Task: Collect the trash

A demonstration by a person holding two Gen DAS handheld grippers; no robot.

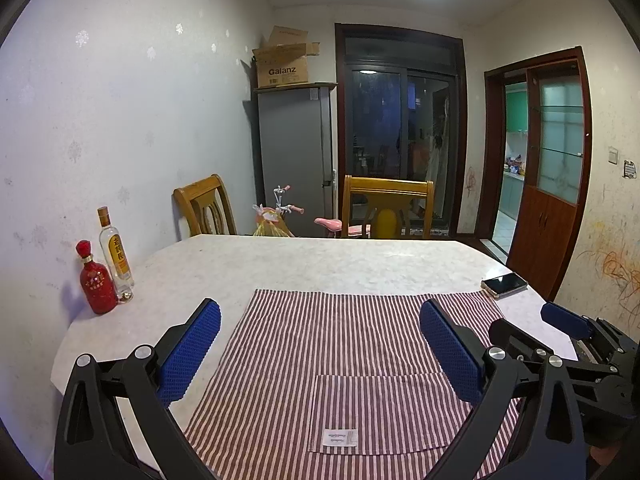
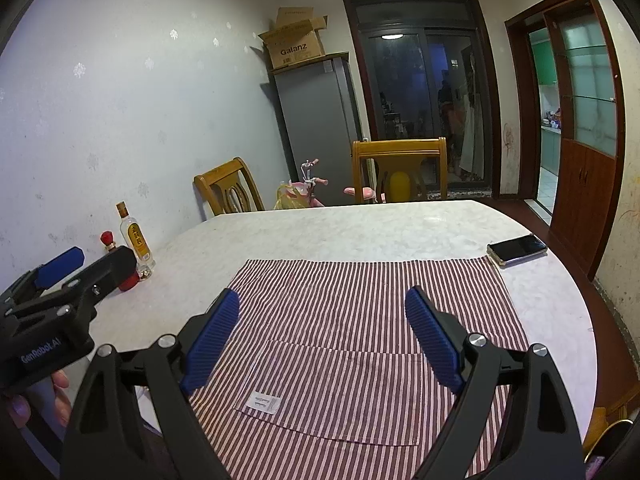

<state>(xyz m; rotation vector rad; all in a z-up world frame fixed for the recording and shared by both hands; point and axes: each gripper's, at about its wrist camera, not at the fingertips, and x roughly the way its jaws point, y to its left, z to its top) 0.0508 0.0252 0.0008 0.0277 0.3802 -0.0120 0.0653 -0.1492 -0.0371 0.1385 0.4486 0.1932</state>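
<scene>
Both grippers hovered side by side over the near edge of the table [image 1: 360, 264], above a striped cloth [image 1: 340, 344], pointing toward the far edge. The left gripper [image 1: 320, 344] and right gripper [image 2: 322, 332] each had fingers spread wide, holding nothing. No trash showed on the table. "GenRobot.AI" marked the left gripper's body; a cardboard box [image 1: 286, 66] read "Galanz".
</scene>
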